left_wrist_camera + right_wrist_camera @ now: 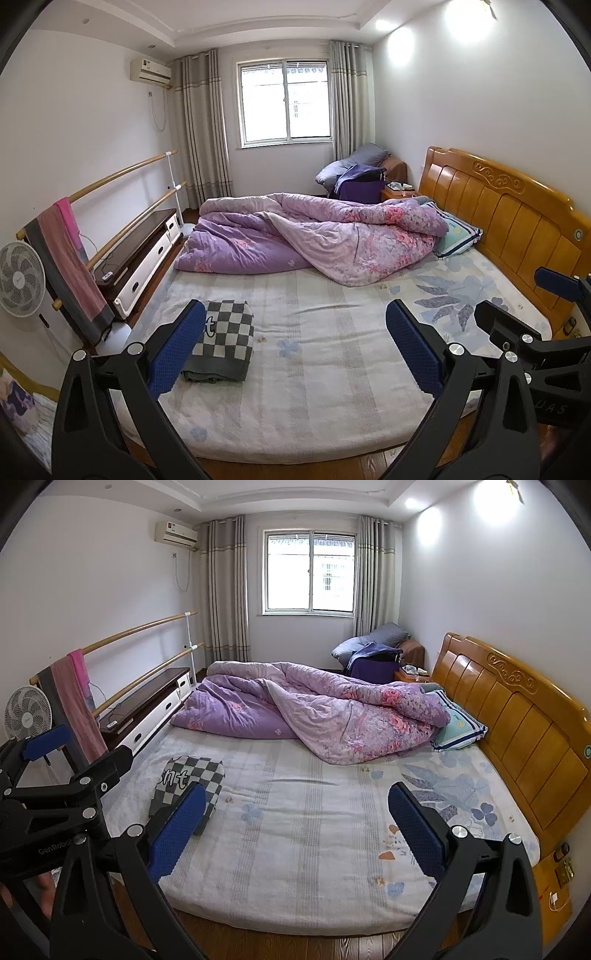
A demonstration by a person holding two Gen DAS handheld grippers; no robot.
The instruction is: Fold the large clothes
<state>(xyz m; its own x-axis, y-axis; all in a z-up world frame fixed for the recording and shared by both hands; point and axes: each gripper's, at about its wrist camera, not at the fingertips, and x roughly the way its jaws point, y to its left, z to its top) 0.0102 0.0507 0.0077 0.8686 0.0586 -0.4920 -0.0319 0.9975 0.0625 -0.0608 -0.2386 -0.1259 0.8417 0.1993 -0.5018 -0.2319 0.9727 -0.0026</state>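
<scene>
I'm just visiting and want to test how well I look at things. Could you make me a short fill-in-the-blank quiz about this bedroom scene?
1. The folded garment on the bed has a grey and white ____ pattern.
2. The left gripper and right gripper both have jaws that stand ____.
3. The crumpled quilt is mainly ____ in colour.
4. The headboard is made of ____.

Missing words: checkered; open; purple; wood

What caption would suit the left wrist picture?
Open left gripper above a bed, folded checkered garment lying near its left finger.
</scene>
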